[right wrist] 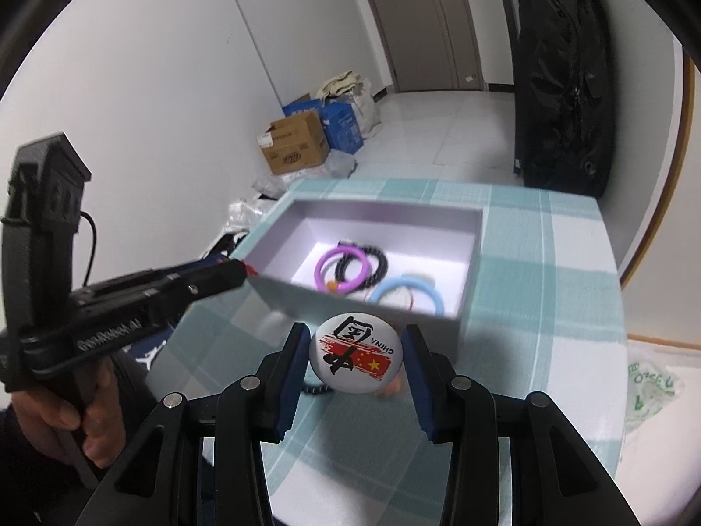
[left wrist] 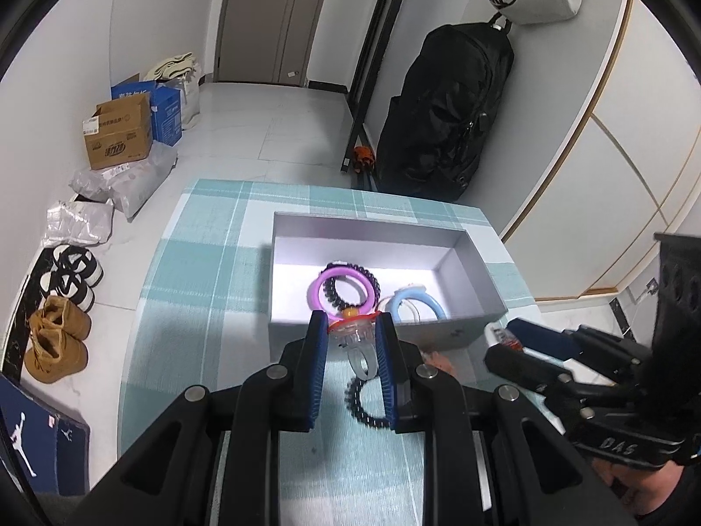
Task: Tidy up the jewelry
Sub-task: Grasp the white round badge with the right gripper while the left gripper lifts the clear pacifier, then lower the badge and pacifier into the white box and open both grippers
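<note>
A bench (left wrist: 197, 271) covered in teal plaid cloth carries an open grey rectangular box (left wrist: 471, 263) and a black beaded bracelet (left wrist: 363, 412).

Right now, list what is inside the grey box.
In the grey box: a purple bangle overlapping a black beaded bracelet, plus a blue bangle. The near wall hides the blue bangle's front edge.

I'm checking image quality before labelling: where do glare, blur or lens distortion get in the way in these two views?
Left wrist view: glare whitens the floor of the open grey cardboard box, and the fisheye bends the walls and door. The clear plastic ring with a red top in the left claw stays sharp.

Right wrist view: the box's near wall is motion-smeared, but the round white China badge in the right claw is crisp.
</note>
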`<state>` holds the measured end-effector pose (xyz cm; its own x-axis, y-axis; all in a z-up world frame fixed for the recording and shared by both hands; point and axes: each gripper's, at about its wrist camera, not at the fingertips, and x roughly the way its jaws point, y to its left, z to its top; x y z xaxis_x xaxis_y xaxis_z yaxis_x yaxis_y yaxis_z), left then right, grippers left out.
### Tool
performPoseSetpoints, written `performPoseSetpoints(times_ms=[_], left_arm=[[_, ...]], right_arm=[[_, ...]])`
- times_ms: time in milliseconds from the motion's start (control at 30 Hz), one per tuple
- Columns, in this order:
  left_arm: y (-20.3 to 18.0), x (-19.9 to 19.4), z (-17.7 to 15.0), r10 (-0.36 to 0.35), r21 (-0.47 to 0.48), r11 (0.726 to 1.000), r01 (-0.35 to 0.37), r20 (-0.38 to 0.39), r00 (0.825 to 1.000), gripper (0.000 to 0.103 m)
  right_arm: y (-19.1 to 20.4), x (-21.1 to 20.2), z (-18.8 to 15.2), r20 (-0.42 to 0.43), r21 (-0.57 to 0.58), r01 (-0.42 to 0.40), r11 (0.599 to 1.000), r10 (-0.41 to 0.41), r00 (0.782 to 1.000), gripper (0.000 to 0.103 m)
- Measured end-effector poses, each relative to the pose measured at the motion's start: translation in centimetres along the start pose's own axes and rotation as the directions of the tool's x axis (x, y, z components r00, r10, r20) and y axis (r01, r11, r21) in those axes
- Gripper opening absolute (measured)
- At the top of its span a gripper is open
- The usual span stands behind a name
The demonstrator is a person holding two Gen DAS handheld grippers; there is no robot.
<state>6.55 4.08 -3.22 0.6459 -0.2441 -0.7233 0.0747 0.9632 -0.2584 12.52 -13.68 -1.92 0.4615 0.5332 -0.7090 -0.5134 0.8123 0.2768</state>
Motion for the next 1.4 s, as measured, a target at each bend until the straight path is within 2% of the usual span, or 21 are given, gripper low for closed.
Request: performPoseSetpoints(times_ms=[267, 633, 933, 1100, 1400], left_arm=[[-0.6, 1.5, 1.9, -0.043, -0.010, 0.999, 0.043, -0.030, 0.999, 0.017], [-0.5, 4.5, 4.7, -0.075, -0.018, 0.997, 0.074, -0.083, 0.994, 0.017], [-0.4, 6.2, 4.9, -0.101, -0.013, 0.995, 0.100, -0.118, 0.988, 0.017], [0.0, 7.1, 4.8, -0.086, -0.022, 0.996, 0.084, -0.148, 0.985, 0.017], [0.2, 7.3, 4.9, -0.095, -0.034, 0.995, 0.091, -0.147, 0.985, 0.017]], right_arm=[[-1.6, 0.6, 2.6, 0.021, 0.014, -0.039, 0.999, 0.039, 0.999, 0.042], [-3.5, 3.5, 5.9, 0.029, 0.013, -0.079, 0.997, 0.079, 0.996, 0.042], [-4.5, 5.2, 6.1, 0.016, 0.022, -0.102, 0.995, 0.101, 0.995, 0.042], [-5.0, 5.5, 5.9, 0.010, 0.042, -0.116, 0.992, 0.116, 0.993, 0.042], [-5.0, 5.7, 5.5, 0.000, 0.049, -0.116, 0.992, 0.117, 0.993, 0.042]])
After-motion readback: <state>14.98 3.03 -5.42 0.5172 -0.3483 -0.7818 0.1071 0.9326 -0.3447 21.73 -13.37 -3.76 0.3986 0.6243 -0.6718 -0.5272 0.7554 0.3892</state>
